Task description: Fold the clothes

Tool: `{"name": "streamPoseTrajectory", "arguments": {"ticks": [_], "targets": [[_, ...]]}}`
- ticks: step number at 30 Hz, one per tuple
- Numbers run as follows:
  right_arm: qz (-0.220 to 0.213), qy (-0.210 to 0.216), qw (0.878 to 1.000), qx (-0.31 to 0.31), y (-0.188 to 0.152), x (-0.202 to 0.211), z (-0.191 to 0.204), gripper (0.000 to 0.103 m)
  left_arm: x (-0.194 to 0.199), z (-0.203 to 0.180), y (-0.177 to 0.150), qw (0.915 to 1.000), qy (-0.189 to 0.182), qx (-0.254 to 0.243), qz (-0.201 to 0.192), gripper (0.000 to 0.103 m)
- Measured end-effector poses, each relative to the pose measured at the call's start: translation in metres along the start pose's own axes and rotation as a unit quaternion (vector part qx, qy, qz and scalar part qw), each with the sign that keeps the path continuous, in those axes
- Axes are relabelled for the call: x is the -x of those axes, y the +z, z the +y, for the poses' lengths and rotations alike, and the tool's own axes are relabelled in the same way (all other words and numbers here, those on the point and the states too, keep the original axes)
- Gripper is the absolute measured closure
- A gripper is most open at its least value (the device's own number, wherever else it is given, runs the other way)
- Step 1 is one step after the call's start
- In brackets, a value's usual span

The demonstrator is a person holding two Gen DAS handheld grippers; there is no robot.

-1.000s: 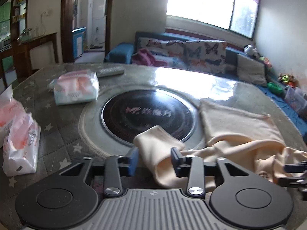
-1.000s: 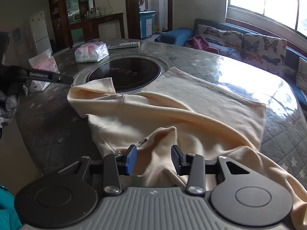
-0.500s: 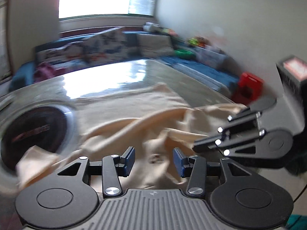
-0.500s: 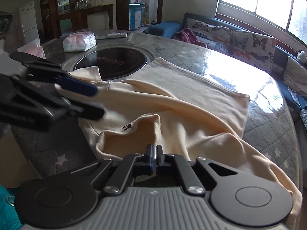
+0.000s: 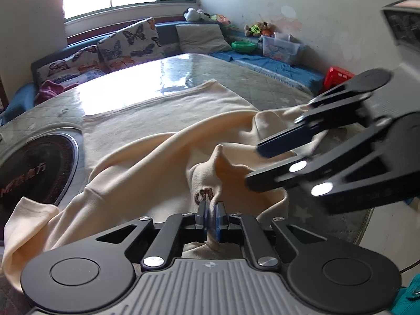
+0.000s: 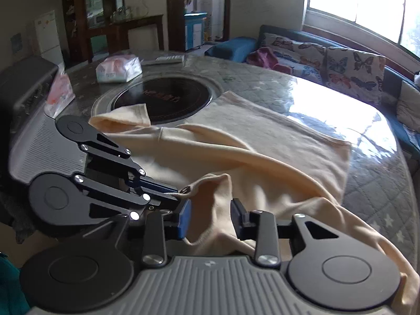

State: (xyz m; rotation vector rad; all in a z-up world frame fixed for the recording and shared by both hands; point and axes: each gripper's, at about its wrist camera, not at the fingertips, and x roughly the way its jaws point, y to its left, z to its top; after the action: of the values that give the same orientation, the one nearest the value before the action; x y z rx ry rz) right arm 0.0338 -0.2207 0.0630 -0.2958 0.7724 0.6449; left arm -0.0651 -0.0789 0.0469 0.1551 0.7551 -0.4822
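R gripper (image 5: 278,162) blurred; shirt (image 6: 262,141) hem cut off.

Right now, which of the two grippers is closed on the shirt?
The left gripper: its jaws pinch the cream shirt at the collar label. The right gripper is open around fabric.

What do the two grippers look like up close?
Both match: left gripper and right gripper have a grey ribbed body, black round-ended linkage arms with silver screws, and blue pads on black fingers. No sleeves or markings are legible; a thin dark cable may show at the left view's right edge.
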Motion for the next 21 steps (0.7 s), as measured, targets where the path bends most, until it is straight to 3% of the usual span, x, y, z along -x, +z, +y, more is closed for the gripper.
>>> {"name": "streamPoseTrajectory", "arguments": {"ticks": [3,4,5,8,14,17,21], "targets": [[0.017,-0.011,1.000,0.002,0.001,-0.019,0.000,0.074,0.005,0.003,-0.002,0.9999,0.004,0.014,-0.009,0.100],[0.018,-0.013,1.000,0.002,0.000,-0.020,0.000,0.090,0.007,0.005,-0.002,0.9998,0.006,0.017,-0.012,0.100],[0.016,-0.016,1.000,0.003,-0.002,-0.019,0.000,0.098,0.009,0.006,-0.003,0.9997,0.006,0.020,-0.015,0.100],[0.010,-0.021,1.000,0.006,-0.007,-0.015,-0.001,0.100,0.018,0.009,-0.003,0.9993,0.006,0.025,-0.028,0.100],[-0.014,-0.009,1.000,0.024,-0.020,0.033,0.001,0.101,0.052,0.003,-0.005,0.9981,-0.011,0.001,-0.061,0.100],[-0.002,0.006,0.999,0.039,-0.030,0.051,0.008,0.101,0.066,-0.002,-0.012,0.9976,-0.026,-0.017,-0.062,0.100],[0.032,0.034,0.997,0.057,-0.047,0.050,0.015,0.101,0.063,-0.006,-0.023,0.9977,-0.045,-0.038,-0.031,0.100]]}}
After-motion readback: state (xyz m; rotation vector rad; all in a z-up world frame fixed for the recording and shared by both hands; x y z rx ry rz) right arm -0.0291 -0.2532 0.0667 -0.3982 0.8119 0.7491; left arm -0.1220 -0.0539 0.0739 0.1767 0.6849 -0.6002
